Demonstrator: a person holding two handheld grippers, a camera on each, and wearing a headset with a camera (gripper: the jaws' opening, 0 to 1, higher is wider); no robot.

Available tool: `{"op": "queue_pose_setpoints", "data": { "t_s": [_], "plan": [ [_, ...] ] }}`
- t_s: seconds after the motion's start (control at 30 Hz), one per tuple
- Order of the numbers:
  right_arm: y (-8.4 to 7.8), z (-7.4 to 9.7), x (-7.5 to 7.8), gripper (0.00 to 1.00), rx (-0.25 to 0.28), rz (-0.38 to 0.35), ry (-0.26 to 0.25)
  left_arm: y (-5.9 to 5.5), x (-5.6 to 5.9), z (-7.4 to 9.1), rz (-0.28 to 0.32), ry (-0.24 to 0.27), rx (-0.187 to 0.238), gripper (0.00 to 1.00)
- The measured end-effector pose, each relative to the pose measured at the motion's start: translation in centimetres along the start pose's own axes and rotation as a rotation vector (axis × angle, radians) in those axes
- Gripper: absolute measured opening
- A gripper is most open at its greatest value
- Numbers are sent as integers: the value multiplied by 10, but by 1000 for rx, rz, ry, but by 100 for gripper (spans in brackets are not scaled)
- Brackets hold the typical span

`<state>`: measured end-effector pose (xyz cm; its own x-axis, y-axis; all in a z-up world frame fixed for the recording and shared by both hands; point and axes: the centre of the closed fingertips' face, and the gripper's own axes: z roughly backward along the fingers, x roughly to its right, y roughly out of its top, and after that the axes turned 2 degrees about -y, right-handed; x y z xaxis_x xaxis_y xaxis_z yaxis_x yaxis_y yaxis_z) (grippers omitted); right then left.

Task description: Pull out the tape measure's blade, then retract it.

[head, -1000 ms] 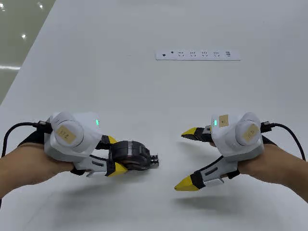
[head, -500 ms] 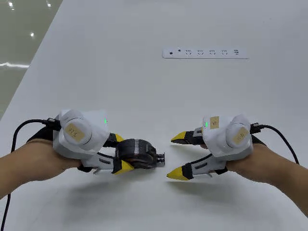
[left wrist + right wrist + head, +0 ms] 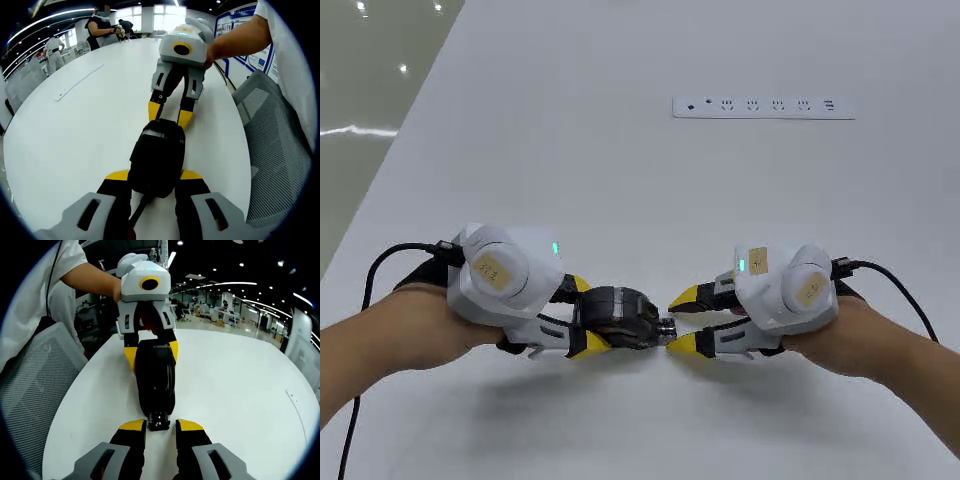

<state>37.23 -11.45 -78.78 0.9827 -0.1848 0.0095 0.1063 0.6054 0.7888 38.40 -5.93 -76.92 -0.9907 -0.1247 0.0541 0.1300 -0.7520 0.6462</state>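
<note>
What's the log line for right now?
left hand-held gripper: shut on black round plastic tape measure | right hand-held gripper: open around metal blade hook | pull: not started

The dark tape measure [image 3: 618, 315] stands on edge, only its hook [image 3: 159, 421] out, near the table [image 3: 620, 150] front.
</note>
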Motion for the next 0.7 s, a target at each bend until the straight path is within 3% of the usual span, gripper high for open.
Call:
{"op": "queue_pose_setpoints", "data": {
  "t_s": [0.37, 0.7],
  "plan": [
    [-3, -6, -1, 16, -22, 47, 2, 0, 0, 0, -2, 0, -1, 28],
    [-3, -8, -3, 14, -28, 38, 16, 0, 1, 0, -6, 1, -2, 28]
  ]
}}
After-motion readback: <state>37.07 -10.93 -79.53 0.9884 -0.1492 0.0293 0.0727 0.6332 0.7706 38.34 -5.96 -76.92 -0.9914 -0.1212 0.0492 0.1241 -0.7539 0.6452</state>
